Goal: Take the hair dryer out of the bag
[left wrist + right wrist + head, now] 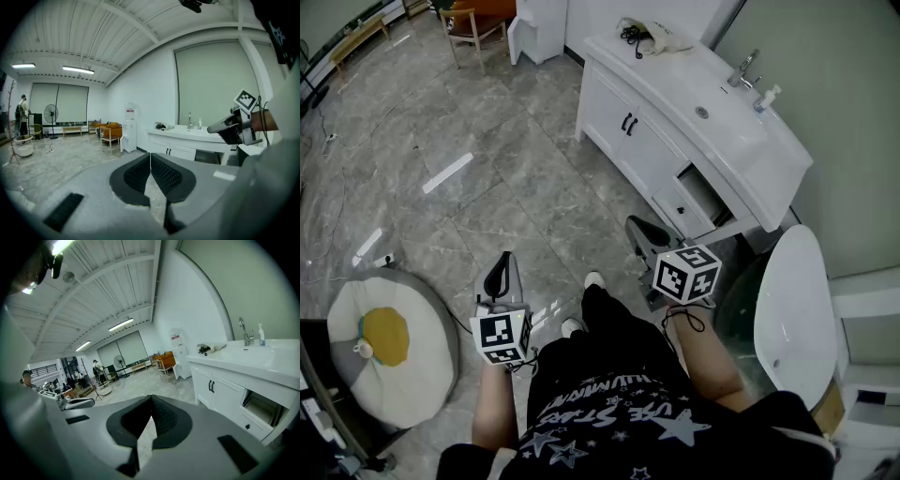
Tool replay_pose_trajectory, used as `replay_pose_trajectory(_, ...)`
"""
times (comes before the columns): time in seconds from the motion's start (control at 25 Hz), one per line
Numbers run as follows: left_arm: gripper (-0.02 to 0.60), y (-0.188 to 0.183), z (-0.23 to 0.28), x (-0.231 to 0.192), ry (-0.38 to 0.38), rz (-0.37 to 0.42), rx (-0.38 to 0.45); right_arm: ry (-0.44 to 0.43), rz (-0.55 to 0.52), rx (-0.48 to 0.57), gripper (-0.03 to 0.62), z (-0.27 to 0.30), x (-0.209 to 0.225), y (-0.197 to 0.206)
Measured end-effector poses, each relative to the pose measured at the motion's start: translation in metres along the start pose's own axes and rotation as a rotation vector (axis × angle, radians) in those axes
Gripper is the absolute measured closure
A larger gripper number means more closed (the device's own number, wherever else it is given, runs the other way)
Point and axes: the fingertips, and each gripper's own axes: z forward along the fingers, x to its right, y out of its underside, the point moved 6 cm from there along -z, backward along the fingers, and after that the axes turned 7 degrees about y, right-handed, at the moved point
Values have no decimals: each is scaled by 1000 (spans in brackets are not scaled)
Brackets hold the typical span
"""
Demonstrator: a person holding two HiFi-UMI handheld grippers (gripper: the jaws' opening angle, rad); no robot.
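A pale cloth bag lies at the far end of the white vanity counter, with a black cord or handle showing at its mouth; the hair dryer itself is not plain to see. The bag looks small and distant in the left gripper view, and it also shows in the right gripper view. My left gripper is shut and empty, held low over the floor. My right gripper is also shut and empty, nearer the vanity's cabinet. Both are far from the bag.
The vanity has a sink with a faucet, a soap bottle and an open drawer. A white toilet stands at the right. A round cushion lies at the left. A wooden chair and water dispenser stand beyond.
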Motion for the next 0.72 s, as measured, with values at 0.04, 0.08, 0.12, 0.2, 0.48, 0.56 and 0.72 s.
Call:
replay_pose_trajectory(0.04, 558, 1, 0, 1, 5, -2, -2, 2, 1, -1, 592, -1, 0, 1)
replay_pose_trajectory(0.08, 558, 1, -1, 2, 9, -5, -4, 4, 2, -2, 592, -3, 0, 2)
replay_pose_trajectory(0.12, 558, 2, -1, 2, 13, -7, -7, 5, 3, -5, 592, -4, 0, 3)
replay_pose_trajectory(0.2, 558, 3, -1, 4, 18, -9, -14, 8, 3, -12, 592, -5, 1, 5)
replay_pose_trajectory(0.48, 558, 8, -2, 14, 45, -22, -24, 21, -11, -17, 592, -6, 3, 7)
replay_pose_trajectory(0.56, 558, 7, 1, 14, 51, -27, -18, 39, -4, 1, 592, -4, 7, 4)
replay_pose_trajectory(0.72, 557, -2, 13, 10, 55, -12, -6, 98, 29, 53, 592, 1, 21, -4)
